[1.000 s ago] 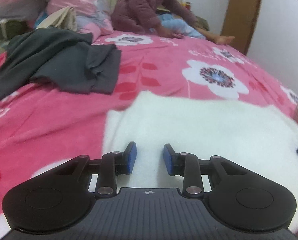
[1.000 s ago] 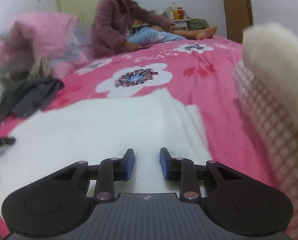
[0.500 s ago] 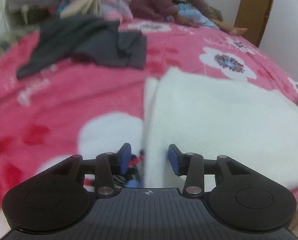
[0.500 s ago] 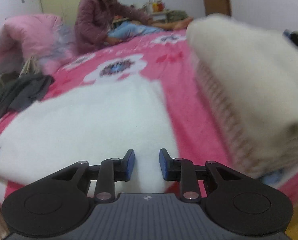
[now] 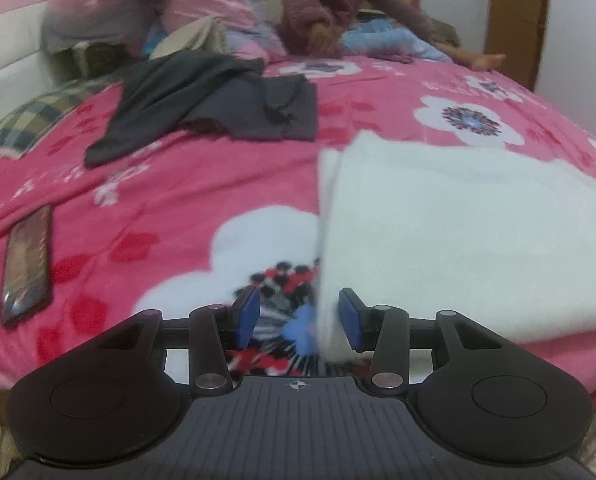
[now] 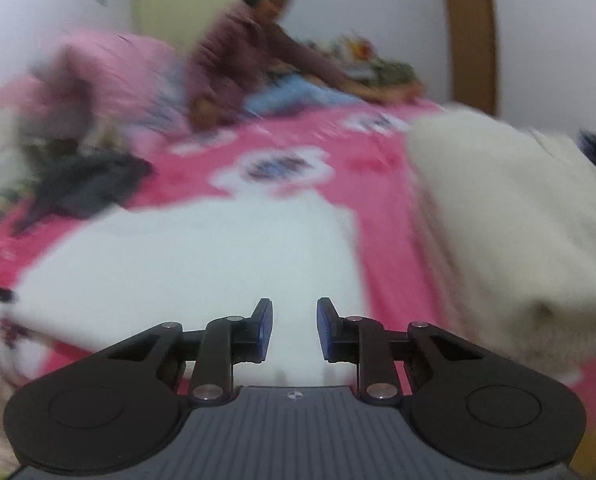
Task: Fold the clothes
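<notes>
Your left gripper [image 5: 299, 317], fingers just widened, straddles the left edge of the white fleece garment [image 5: 449, 232] lying folded on the pink bed [image 5: 170, 184]; sink lower before pinching. Your right gripper [image 6: 294, 328] hovers narrow and empty over its near edge.

Pink floral bedspread [image 5: 218, 184] carries white folded garment [image 5: 457, 232] at right, dark grey clothes [image 5: 218, 100] upper left, phone [image 5: 28, 260] at left edge.
</notes>
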Demonstrator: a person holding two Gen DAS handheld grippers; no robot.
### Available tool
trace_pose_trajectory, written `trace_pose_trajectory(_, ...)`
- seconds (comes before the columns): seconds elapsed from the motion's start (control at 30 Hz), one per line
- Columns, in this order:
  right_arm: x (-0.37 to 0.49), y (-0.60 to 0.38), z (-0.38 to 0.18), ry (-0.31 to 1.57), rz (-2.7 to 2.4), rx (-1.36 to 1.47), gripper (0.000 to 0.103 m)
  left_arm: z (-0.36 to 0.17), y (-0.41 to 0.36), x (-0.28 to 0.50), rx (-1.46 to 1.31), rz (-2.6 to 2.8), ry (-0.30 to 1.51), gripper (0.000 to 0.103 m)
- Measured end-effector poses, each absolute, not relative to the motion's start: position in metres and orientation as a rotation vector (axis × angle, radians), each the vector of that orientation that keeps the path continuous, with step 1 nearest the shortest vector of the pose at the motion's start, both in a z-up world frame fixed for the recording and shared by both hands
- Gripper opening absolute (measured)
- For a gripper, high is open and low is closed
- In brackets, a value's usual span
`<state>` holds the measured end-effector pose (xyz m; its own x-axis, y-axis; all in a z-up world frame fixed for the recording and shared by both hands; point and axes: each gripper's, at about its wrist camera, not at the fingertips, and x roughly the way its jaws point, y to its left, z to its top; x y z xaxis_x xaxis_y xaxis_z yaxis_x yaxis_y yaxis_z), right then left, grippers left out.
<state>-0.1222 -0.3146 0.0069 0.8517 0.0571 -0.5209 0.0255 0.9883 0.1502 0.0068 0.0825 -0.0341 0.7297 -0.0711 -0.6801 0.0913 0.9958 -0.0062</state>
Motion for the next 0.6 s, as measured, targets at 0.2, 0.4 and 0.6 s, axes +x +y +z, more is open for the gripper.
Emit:
trace_pose_trajectory(0.2,-0.072,-0.257,-0.049,0.634,0.232,0.055,0.026,-0.048,0.094,-0.015,-0.313,-0.199,0.782,0.047)
trace_pose_trajectory(0.4,-0.077,-0.235,-0.018,0.53,0.304,-0.023,0.026,-0.076,0.092,-0.015,-0.459,-0.242,0.827,0.052)
trace_pose_trajectory(0.6,-0.05,-0.203,-0.056,0.572,0.404,-0.094,0.031,-0.087,0.1,-0.008,-0.613,-0.307,0.73,0.079)
